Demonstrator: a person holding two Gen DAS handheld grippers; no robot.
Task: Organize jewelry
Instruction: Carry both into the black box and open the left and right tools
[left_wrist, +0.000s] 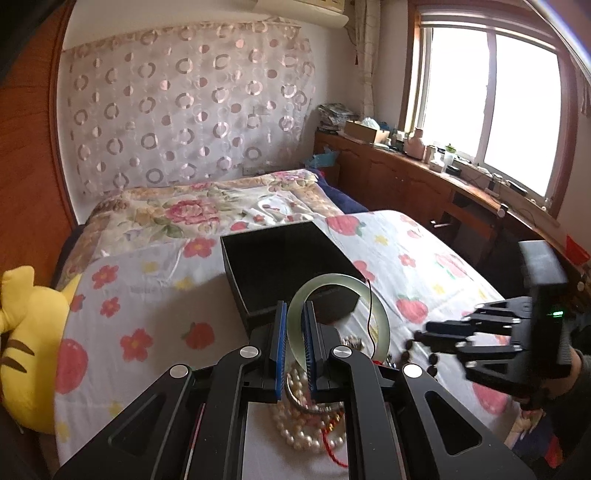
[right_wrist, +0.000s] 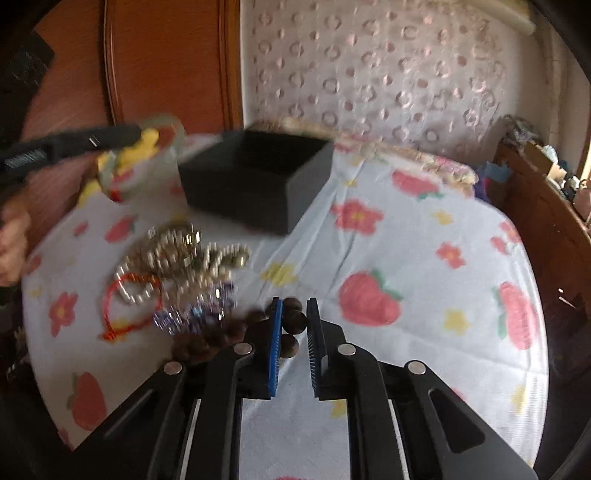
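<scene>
Clamping the pale green jade bangle (left_wrist: 338, 321), the left hand-held gripper (left_wrist: 295, 343) should carry it level into the far open black box (left_wrist: 280, 254).

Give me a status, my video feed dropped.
Left gripper shut on jade bangle, near black box. Right gripper open around brown beads. Pearls on bed. Path clear.
</scene>
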